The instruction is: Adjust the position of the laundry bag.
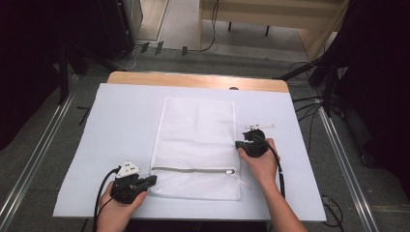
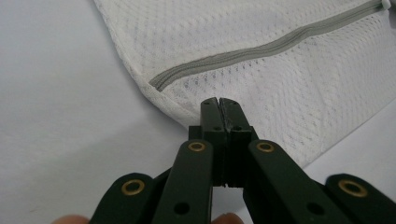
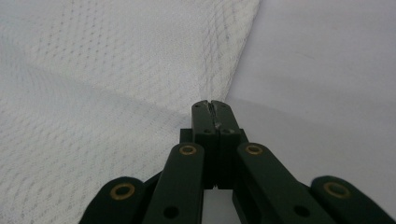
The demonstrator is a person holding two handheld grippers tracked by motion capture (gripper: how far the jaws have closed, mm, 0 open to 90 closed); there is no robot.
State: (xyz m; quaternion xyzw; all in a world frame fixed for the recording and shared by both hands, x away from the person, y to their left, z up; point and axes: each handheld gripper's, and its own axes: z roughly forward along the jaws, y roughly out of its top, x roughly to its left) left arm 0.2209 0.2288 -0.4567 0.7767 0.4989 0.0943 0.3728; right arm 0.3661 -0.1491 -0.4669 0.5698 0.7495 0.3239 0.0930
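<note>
Mesh bag [image 1: 196, 145] lies flat between both grippers; left gripper [image 1: 151, 181] pinches its near-left edge, right gripper [image 1: 238, 144] pinches its right edge

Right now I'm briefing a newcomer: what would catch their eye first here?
A white mesh laundry bag lies flat mid-table on a white sheet, its grey zipper running across near the person's end. The left hand-held gripper and right hand-held gripper pinch its opposite edges, jaws closed.
</note>
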